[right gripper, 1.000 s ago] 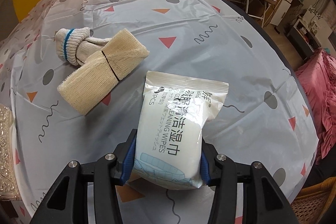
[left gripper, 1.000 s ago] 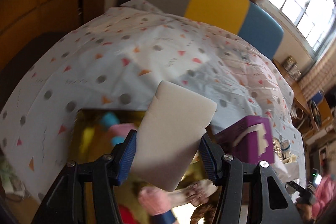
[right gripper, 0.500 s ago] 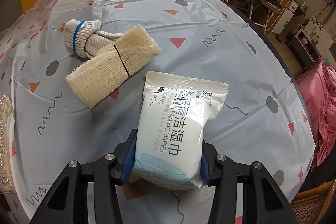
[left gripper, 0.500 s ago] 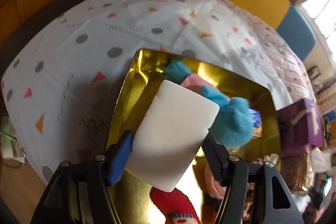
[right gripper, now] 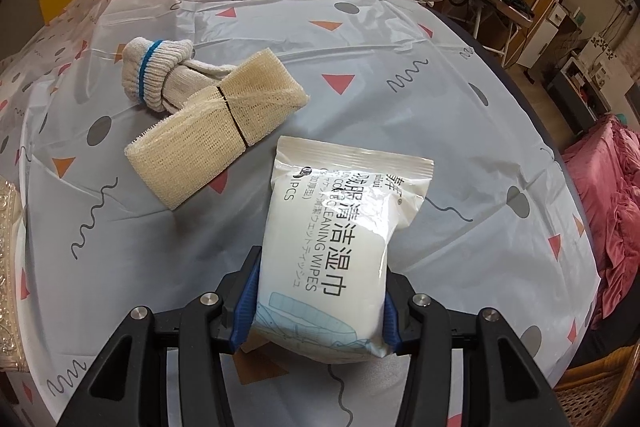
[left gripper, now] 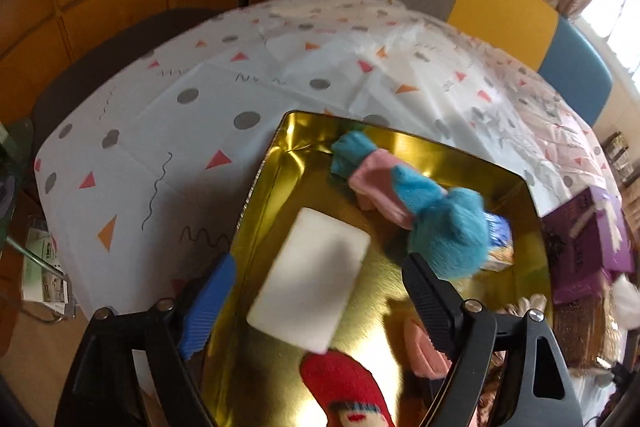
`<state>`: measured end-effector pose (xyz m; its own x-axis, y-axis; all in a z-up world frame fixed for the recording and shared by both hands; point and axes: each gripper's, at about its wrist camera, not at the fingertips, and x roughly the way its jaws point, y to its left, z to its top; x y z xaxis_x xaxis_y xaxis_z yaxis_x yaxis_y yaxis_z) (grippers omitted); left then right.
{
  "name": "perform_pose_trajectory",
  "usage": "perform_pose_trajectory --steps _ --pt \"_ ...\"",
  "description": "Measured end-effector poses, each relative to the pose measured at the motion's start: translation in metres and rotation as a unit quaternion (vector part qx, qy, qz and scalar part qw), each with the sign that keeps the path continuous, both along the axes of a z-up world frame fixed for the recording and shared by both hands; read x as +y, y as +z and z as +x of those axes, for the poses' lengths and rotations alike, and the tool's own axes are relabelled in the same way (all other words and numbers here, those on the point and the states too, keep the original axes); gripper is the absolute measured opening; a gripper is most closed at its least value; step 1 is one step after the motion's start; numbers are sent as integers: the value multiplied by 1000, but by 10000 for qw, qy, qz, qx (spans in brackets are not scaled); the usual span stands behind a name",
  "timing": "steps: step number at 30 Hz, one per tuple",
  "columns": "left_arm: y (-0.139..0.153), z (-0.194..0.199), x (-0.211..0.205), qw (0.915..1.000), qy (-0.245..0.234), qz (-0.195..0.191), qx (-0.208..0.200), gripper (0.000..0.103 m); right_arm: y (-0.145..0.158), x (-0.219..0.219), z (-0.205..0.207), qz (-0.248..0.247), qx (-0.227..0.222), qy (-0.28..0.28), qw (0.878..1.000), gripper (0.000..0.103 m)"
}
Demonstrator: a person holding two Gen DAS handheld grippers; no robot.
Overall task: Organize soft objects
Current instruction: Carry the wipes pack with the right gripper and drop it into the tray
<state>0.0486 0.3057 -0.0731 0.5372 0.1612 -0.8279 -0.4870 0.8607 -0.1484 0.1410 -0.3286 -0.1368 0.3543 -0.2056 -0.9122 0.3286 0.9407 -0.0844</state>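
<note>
the left gripper [left gripper: 316, 291] is over a shiny gold tin [left gripper: 400, 139]. its jaws have just been opening and now stand wide apart. a white sponge block [left gripper: 310, 279] lies between them on the tin's floor, and the pads do not touch it. at about 1 o'clock from the sponge lies a fluffy blue and pink toy [left gripper: 412, 203]. a red knitted thing [left gripper: 344, 387] pokes in at 6 o'clock, and a pink soft thing [left gripper: 424, 351] sits at about 4 o'clock. the tin stands on a tablecloth [left gripper: 192, 131] with dots and triangles. a purple box [left gripper: 588, 243] is just beside the tin at 3 o'clock.

the right gripper [right gripper: 318, 307] is clamped on a white pack of wet wipes [right gripper: 340, 247], one blue pad on each side of its lower end. the pack sticks out away from the gripper. on the cloth at 10 o'clock from the pack lies a cream mesh band [right gripper: 216, 123]. a rolled white sock with a blue stripe [right gripper: 160, 71] touches its far side.
</note>
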Motion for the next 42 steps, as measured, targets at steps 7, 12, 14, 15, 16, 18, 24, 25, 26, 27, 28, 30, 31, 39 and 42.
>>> perform_pose_trajectory --steps 7,12,14,15,16,18,24,25,26,27,28,30,31,39,42 --pt "12 -29 -33 9990 -275 278 -237 86 7 -6 1 222 -215 -120 9995 48" --pt "20 -42 -46 9972 -427 532 -313 86 31 -8 -1 510 -712 -153 9960 48" --pt "23 -45 -49 9965 -442 612 -345 86 44 -5 2 589 -870 -118 9944 48" --pt "24 -47 -51 9962 -460 638 -370 86 53 -2 5 607 -955 -74 9936 48" --pt "25 -49 -52 9960 -465 658 -385 86 62 2 7 619 -1047 1 9926 48" --pt "26 -51 -54 9959 -490 641 -400 86 82 16 13 593 -1232 195 9904 48" --pt "32 -55 -61 9945 -553 731 -515 86 157 79 29 517 -1922 1123 9735 48" --pt "33 -56 -62 9940 -567 764 -531 86 168 92 29 507 -2023 1307 9692 48" --pt "34 -57 -64 9937 -573 799 -537 86 181 109 29 479 -2131 1518 9640 48" --pt "35 -57 -65 9933 -573 841 -546 86 192 125 28 458 -2224 1722 9585 48" --pt "35 -58 -66 9930 -582 864 -555 86 201 141 26 454 -2313 1935 9524 48" --pt "36 -60 -66 9925 -589 898 -582 86 220 178 19 473 -2489 2414 9368 48" --pt "36 -61 -66 9925 -582 896 -590 86 227 197 14 491 -2555 2672 9279 48" --pt "35 -74 -48 9943 -234 834 -616 86 219 345 -30 949 -2286 4477 8593 48" --pt "36 -85 -30 9946 56 795 -666 86 194 392 -41 1246 -1952 4938 8382 48"
